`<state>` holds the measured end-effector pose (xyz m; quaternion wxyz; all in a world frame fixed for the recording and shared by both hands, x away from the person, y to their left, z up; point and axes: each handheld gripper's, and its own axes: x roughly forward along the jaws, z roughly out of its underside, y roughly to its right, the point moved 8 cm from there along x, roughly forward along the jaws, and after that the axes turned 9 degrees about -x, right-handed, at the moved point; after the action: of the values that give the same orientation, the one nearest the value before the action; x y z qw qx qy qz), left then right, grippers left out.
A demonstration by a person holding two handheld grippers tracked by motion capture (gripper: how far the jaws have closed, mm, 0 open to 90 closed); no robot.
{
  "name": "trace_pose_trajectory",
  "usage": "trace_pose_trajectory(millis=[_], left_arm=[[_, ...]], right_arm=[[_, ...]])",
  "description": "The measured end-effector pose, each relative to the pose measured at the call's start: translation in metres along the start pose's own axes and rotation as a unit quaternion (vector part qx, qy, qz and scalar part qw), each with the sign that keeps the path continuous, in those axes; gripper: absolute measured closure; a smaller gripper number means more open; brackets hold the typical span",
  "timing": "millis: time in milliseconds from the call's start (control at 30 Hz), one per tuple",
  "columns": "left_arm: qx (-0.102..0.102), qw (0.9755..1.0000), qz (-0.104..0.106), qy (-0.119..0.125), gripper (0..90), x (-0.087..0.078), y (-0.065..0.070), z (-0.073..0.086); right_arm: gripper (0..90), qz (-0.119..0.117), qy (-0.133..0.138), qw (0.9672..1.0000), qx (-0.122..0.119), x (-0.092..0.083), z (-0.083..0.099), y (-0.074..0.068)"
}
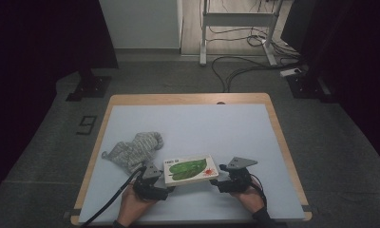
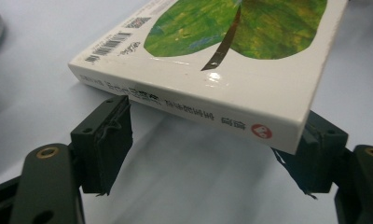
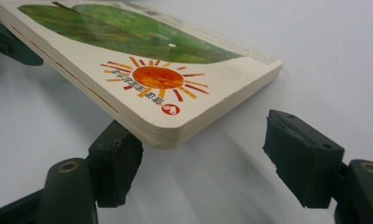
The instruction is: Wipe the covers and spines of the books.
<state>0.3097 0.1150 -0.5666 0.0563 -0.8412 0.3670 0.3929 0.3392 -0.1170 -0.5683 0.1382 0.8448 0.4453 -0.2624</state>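
Note:
A white board book (image 1: pixel 190 169) with a green leaf and an orange sun on its cover sits near the table's front edge, between the two grippers. My left gripper (image 1: pixel 167 184) is at the book's left end. In the left gripper view the book's spine (image 2: pixel 189 105) crosses just above the jaws of my left gripper (image 2: pixel 208 156); they stand open, with no pad pressing on it. My right gripper (image 1: pixel 220 183) is at the right end. In the right gripper view the book's sun corner (image 3: pixel 161 126) hangs over one jaw and the other stands clear, so my right gripper (image 3: pixel 205 156) is open.
A grey knitted cloth (image 1: pixel 133 149) lies left of the book, close behind the left gripper. The pale blue mat (image 1: pixel 193 123) covers the wooden table (image 1: pixel 188 98). Cables (image 1: pixel 235 69) and a stand's feet lie on the floor beyond the far edge.

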Motion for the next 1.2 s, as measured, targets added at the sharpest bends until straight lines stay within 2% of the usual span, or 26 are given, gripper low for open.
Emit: trace_pose_trajectory(millis=[167,300,400,700,867,1200], left_arm=[[0.005,1.0000,0.005,-0.002,23.4,0.001,0.003,0.005],[0.012,0.9999,0.003,-0.008,23.5,0.003,0.004,0.010],[0.013,0.9999,0.004,-0.006,23.6,0.003,0.005,0.012],[0.022,0.9997,0.000,-0.012,25.4,0.004,0.008,0.015],[0.028,0.9995,-0.005,-0.016,25.4,0.005,0.009,0.018],[0.030,0.9994,0.002,-0.019,25.6,0.004,0.009,0.020]], right_arm=[[27.2,0.003,-0.011,0.9999,-0.007,0.001,0.005,-0.002],[27.2,0.000,-0.020,0.9998,-0.003,0.002,0.013,-0.004],[27.2,0.005,-0.023,0.9997,-0.011,0.001,0.013,-0.005],[27.1,0.001,-0.032,0.9994,-0.014,0.000,0.017,-0.007],[27.1,-0.002,-0.044,0.9987,-0.026,0.001,0.019,-0.009],[26.6,-0.003,-0.048,0.9984,-0.029,0.000,0.020,-0.010]])
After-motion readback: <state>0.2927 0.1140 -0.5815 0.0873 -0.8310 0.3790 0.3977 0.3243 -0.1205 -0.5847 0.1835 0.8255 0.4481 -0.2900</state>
